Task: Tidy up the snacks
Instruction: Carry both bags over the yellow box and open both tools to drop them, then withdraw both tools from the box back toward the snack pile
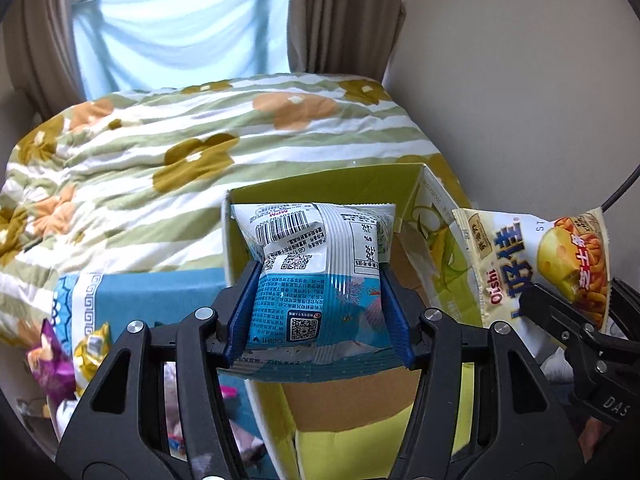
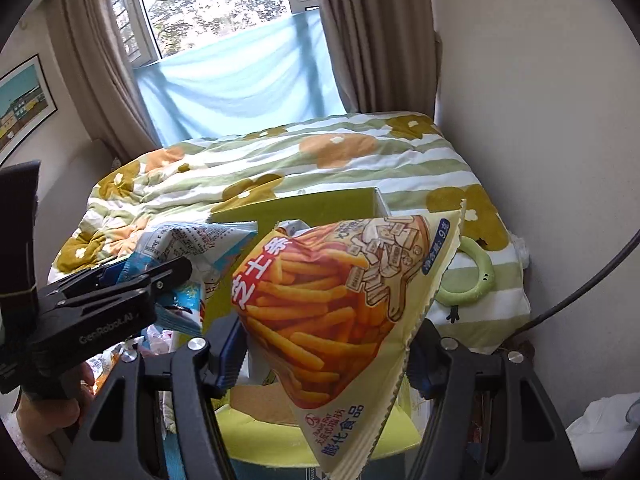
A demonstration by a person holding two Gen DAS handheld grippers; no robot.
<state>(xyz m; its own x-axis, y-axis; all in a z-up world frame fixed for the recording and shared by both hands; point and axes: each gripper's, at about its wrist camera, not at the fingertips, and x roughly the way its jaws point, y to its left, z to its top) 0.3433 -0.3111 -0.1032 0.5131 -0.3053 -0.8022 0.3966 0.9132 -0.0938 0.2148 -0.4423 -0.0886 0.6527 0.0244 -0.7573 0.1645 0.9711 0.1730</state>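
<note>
Bedroom with a curtained window; a bed point(image 1: 168, 152) under a green-striped flowered quilt fills the background, and an open yellow-green cardboard box point(image 1: 320, 188) stands at its near edge.

From the jaws outward: the left gripper point(image 1: 318, 304) has its blue-padded jaws clamped on the sides of a blue and white Oishi snack packet point(image 1: 316, 280), held back side up over the box opening. At three o'clock of it, the right gripper point(image 2: 326, 344) has its jaws closed on a yellow cheese-stick snack bag point(image 2: 344, 300), which hangs tilted above the same box.

Progress, as a judgement: the task looks to be under way, not finished. Both bags are above the box and not yet let go. What already lies inside cannot be seen. More loose packets, among them a purple snack packet point(image 1: 50, 356), lie at eight o'clock beside a blue box point(image 1: 160, 300), apparently waiting to be sorted.

Room to move: the box mouth is open below both bags, but the two grippers hang near each other. A wall point(image 1: 520, 100) closes in at three o'clock. A green ring point(image 2: 472, 280) lies on the quilt just past the box.
</note>
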